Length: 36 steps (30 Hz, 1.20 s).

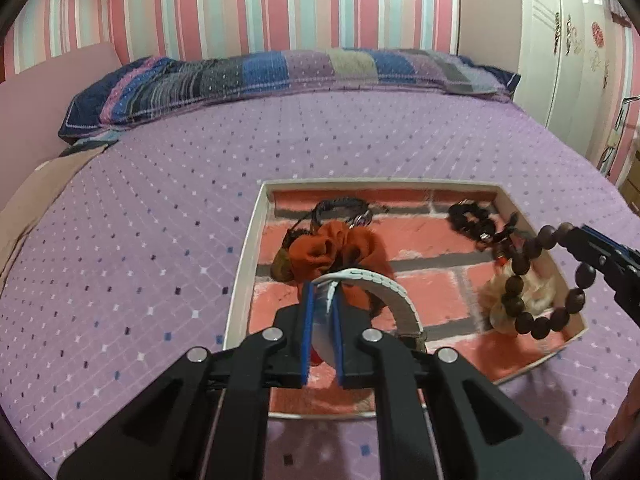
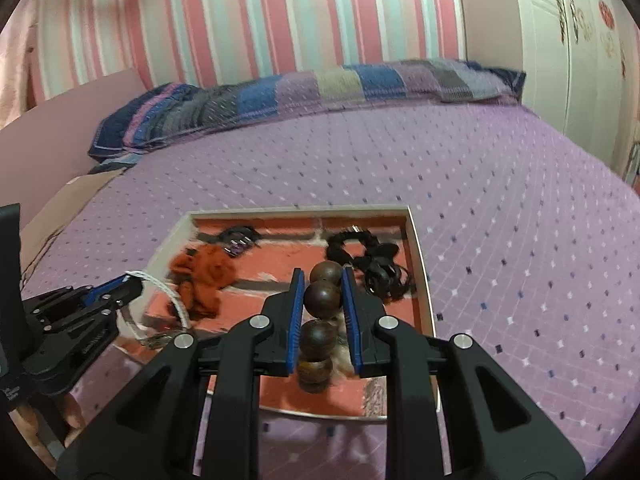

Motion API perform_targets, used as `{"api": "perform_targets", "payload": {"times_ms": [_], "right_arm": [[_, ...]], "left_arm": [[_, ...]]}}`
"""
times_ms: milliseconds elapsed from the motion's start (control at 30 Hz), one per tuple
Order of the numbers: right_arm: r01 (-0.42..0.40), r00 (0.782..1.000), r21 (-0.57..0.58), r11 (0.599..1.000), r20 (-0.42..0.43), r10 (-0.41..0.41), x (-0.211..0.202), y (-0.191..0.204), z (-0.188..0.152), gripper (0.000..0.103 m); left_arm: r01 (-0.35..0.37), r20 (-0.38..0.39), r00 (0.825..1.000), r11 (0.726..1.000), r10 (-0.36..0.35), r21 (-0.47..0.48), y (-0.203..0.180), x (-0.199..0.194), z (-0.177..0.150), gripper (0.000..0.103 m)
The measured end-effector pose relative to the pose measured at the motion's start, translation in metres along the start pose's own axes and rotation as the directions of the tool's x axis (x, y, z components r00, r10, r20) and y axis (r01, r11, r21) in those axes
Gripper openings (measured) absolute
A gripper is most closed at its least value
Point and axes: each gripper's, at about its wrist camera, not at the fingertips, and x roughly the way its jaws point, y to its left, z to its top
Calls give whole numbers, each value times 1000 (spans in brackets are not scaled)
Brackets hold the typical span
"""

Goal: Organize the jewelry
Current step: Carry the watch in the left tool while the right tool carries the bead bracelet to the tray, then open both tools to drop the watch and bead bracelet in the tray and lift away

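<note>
White bracelet clamped in my left gripper, wooden bead bracelet pinched in my right gripper; both angled down over brick-patterned tray holding orange scrunchie, black hair ties. Tray on purple bedspread; striped wallpaper behind.

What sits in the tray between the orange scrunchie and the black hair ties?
Nothing: bare brick-pattern tray floor separates the orange scrunchie from the black hair ties, clearest in the right wrist view.

A bed under a purple dotted quilt carries a shallow white-rimmed tray with a brick-pattern lining at its near side, and a long patchwork pillow along the far edge.
</note>
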Motion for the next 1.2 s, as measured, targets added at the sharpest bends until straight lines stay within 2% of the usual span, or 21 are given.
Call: {"api": "perform_targets", "payload": {"times_ms": [233,500,600,633,667,733,833,933,1000,1067,1200], "right_arm": [[63,994,7,998,-92,-62,28,-20,-29,20],[79,985,-12,997,-153,-80,39,-20,-35,21],[86,984,-15,996,-156,-88,40,-20,-35,30],[86,984,-14,996,-157,-88,40,-20,-35,37],[87,984,-14,996,-156,-88,39,-20,-35,43],[98,985,-22,995,-143,-100,36,-19,-35,51],[95,986,-25,995,-137,-98,32,-18,-35,58],[94,988,-24,995,-123,-96,24,-15,-33,71],[104,989,-35,994,-102,-107,16,-11,-33,82],[115,989,-52,992,-89,-119,11,-8,-33,89],[117,989,-56,992,-83,-121,-2,-4,-35,97]], "left_arm": [[-5,-33,999,1000,5,5,2,22,-13,10],[0,-71,997,1000,0,8,8,24,-16,11],[1,-87,996,1000,-1,-1,14,25,-21,11],[3,-89,996,1000,-4,-7,16,25,-22,18],[7,-89,996,1000,-8,-12,18,24,-23,42],[-8,-61,998,1000,7,-20,21,17,-27,64],[10,-61,998,1000,-11,-25,22,10,-30,64],[12,-48,999,1000,-13,-19,22,0,-31,64],[19,-39,999,1000,-20,-21,22,-12,-32,71],[31,-27,999,999,-32,-35,23,-25,-34,87],[17,-18,1000,999,-18,-30,25,-47,-42,91]]}}
